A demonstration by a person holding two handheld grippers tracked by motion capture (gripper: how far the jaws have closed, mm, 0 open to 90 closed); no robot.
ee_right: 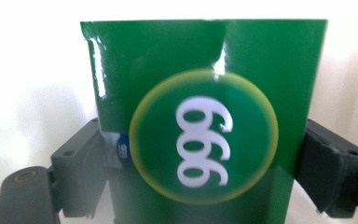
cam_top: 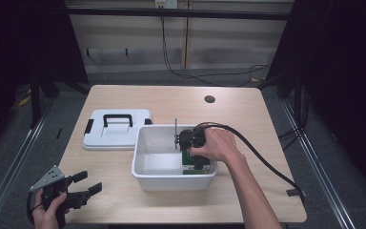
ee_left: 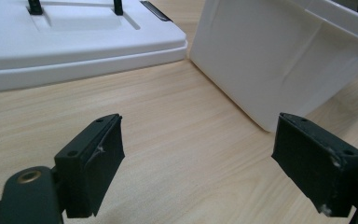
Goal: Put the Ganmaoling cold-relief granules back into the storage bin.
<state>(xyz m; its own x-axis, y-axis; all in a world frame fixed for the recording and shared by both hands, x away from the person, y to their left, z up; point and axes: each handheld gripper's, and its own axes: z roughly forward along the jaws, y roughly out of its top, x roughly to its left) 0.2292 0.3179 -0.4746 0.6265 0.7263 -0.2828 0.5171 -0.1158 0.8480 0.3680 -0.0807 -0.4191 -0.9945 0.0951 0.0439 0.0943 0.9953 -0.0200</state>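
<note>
Betw. right gripper jaws: green box

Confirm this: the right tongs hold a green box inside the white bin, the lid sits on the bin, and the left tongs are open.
One thing is wrong: the lid is not on the bin. In the high view it lies flat on the table beside the bin, off its left side. The rest stands: the right tongs grip the green box inside the bin, and the left tongs are open.
</note>
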